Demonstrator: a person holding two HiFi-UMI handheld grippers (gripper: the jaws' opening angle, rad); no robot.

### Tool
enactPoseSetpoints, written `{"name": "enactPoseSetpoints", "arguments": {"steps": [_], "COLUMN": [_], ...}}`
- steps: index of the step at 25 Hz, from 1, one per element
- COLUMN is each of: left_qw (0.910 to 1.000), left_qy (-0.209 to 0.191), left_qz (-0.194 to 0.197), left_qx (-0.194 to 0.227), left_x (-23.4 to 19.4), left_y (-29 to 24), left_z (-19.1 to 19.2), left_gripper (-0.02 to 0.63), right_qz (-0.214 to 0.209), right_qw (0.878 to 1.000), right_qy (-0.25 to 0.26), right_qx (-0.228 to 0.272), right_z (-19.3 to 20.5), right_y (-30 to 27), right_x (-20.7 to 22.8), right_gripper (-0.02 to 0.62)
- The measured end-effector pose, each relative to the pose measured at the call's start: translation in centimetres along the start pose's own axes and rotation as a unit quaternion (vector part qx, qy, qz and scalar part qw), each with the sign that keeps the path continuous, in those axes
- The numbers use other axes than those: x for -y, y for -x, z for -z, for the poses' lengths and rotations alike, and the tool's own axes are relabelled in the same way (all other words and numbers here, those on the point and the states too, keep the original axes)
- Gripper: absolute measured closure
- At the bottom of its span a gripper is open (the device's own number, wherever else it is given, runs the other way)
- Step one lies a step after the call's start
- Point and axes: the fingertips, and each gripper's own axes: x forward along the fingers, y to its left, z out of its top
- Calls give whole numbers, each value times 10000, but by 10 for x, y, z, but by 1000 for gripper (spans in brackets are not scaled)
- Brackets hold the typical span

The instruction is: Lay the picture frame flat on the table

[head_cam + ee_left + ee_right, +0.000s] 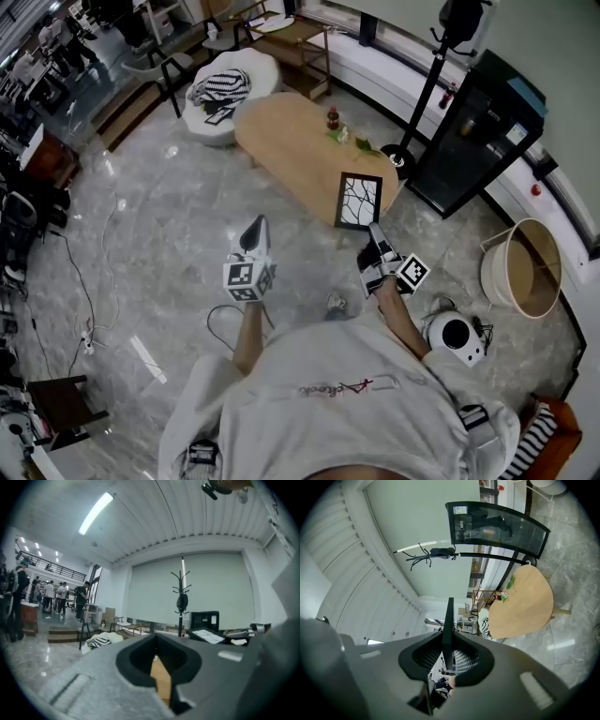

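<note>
– Head view first: where is the thing you are meant to lay down?
– The black-framed picture with branching black lines on white (359, 201) is upright in the air with its face towards me. My right tongs (376, 232) pinch it at its lower right corner. It shows against the near right end of the light wooden oval desk (281, 141). I cannot tell whether its lower edge is over the desk or short of it. It is not lying flat.
– And the right gripper view?
– There the frame runs edge-on as a thin dark blade straight between the two pads, which press on it from both sides. The desk lies beyond, off to the right.
– Your other hand?
– My left tongs (255, 227) are to the left of the frame, well apart from it, above the grey marble floor (159, 216). In the left gripper view their tips meet with nothing between them. Through a slit behind the tips I see only the wood of the desk.
– What is on the desk?
– A small red bottle (333, 117) and some green leaves (354, 142) sit towards its far right side, apart from the frame. A black cabinet (473, 131) stands right of the desk, and a black coat stand (427, 89) rises between the two.
</note>
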Motion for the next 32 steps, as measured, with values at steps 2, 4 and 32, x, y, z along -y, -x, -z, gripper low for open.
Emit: {"name": "enactPoseSetpoints", "arguments": {"steps": [2, 4, 32], "left_qw": [10000, 10000, 9993], "left_qy": [4, 13, 55], "left_qz": [-2, -14, -69], "left_qx": [-2, 1, -352], "left_x": [0, 0, 6], "left_y": [-18, -33, -145], "left_z": [-2, -2, 31], "left_gripper": [606, 606, 606], "right_qz": [3, -13, 222], "right_qw": [10000, 10000, 9991], "right_qy": [22, 12, -191], "right_qx": [-33, -68, -299], "right_z": [-11, -19, -87], "right_y": [-14, -25, -98], "right_x": [5, 9, 68], "right_gripper": [523, 523, 523]}}
